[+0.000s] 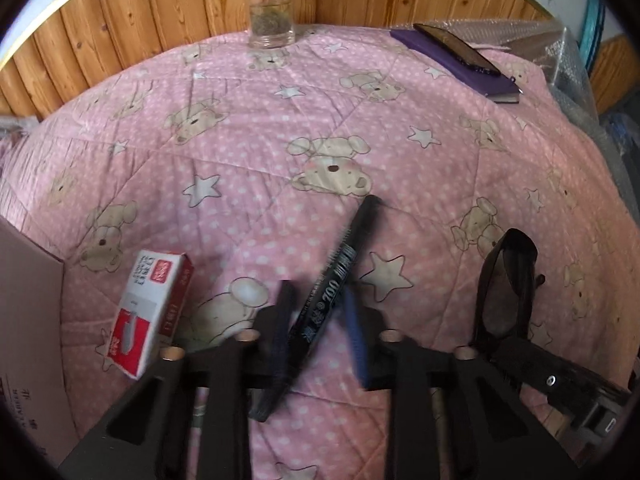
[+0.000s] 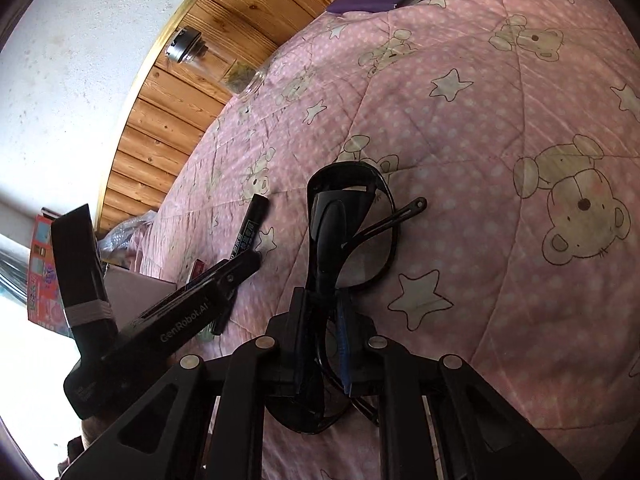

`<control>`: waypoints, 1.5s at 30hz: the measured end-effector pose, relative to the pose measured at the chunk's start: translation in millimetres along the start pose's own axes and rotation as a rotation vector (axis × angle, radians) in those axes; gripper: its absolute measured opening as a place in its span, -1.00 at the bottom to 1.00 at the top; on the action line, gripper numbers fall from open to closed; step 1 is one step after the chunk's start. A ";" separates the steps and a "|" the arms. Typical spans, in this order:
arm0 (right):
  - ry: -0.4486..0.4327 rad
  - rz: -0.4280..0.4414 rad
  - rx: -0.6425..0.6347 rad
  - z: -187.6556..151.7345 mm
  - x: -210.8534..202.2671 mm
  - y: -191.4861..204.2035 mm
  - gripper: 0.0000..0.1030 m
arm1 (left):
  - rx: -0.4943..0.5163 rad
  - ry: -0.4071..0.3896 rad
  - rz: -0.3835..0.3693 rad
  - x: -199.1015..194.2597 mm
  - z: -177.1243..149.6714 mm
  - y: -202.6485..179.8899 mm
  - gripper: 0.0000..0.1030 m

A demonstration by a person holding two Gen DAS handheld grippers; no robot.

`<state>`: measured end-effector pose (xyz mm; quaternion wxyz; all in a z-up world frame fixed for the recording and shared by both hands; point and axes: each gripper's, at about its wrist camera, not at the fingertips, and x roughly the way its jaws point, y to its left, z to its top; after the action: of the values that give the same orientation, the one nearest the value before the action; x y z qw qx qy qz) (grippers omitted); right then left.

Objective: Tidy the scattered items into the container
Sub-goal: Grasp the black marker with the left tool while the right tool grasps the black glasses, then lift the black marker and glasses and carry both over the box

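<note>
My left gripper (image 1: 318, 293) is shut on a black marker (image 1: 340, 256), which slants up to the right over the pink quilt (image 1: 280, 128). The right wrist view shows the same marker (image 2: 253, 220) sticking out past the left gripper (image 2: 240, 266). Black sunglasses (image 2: 352, 220) are clamped at the bridge by my right gripper (image 2: 322, 306), which is shut on them. In the left wrist view those sunglasses (image 1: 506, 276) stand upright at the right. A red and white small box (image 1: 154, 312) lies left of the marker. The cardboard container (image 1: 28, 312) is at the left edge.
A glass jar (image 1: 272, 20) stands at the far edge against the wooden wall. A purple notebook (image 1: 476, 76) with a phone (image 1: 456, 46) on it lies at the far right. Bubble wrap (image 1: 568, 56) piles up beyond it.
</note>
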<state>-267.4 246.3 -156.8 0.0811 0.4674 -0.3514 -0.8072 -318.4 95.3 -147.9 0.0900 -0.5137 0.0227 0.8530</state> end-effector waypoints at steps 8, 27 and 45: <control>0.001 0.001 -0.015 -7.2 -7.2 3.7 -0.72 | -0.028 -0.013 -0.049 -24.9 -11.3 -0.1 -0.76; -0.014 -0.007 -0.073 -60.1 -55.2 30.3 -0.72 | -0.027 -0.054 -0.100 -101.7 -50.4 -13.6 -0.76; -0.022 -0.010 -0.144 -112.0 -87.9 64.4 -0.72 | -0.064 -0.127 -0.152 -175.8 -92.2 1.4 -0.76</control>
<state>-140.9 183.9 -89.5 0.1069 0.4531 -0.2908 -0.8359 -158.0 59.0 -36.6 0.1394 -0.4616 -0.0493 0.8747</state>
